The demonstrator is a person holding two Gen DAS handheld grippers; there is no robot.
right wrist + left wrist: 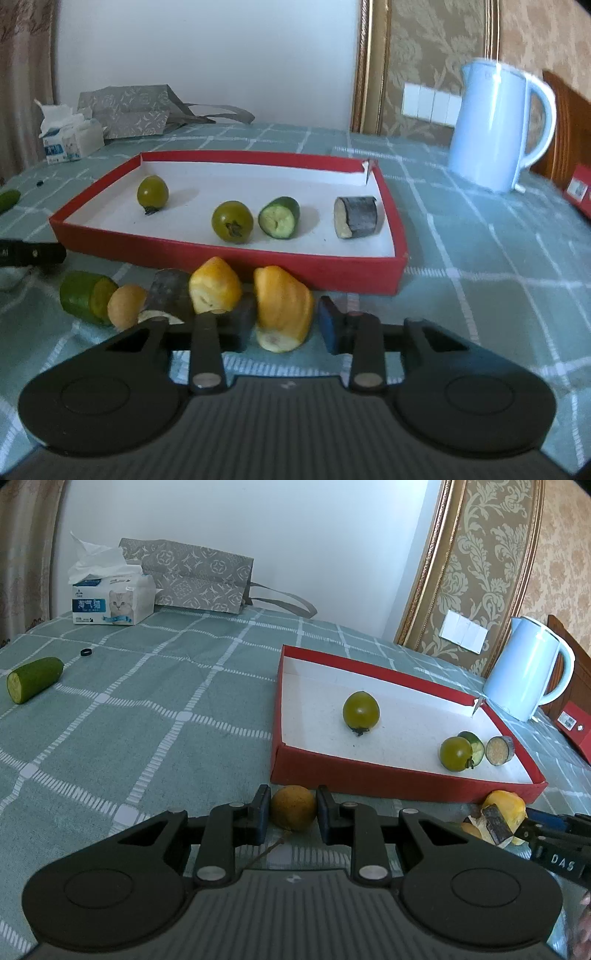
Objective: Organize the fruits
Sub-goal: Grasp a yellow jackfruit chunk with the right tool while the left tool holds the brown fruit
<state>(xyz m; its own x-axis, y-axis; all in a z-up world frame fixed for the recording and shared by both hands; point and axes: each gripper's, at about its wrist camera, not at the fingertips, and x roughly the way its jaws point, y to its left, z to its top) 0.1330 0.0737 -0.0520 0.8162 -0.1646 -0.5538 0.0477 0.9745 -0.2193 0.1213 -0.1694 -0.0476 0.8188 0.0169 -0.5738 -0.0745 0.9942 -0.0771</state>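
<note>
My left gripper [293,805] is shut on a round brown fruit [293,812] on the cloth, just in front of the red tray [369,781]. My right gripper [284,319] is shut on a yellow fruit piece [284,299] lying before the tray's front wall [221,254]. Inside the tray lie two green tomatoes [152,191] [232,220], a cucumber chunk [279,218] and an eggplant chunk [356,218]. Left of the right gripper sit another yellow piece [214,290], an eggplant chunk [168,290], a small brown fruit [125,306] and a cucumber chunk [83,297].
A half cucumber [35,679] and a small black ring [86,652] lie on the checked cloth far left. A tissue box [110,602] and grey bag [195,579] stand at the back. A pale blue kettle [495,125] stands right of the tray, near a red box [576,727].
</note>
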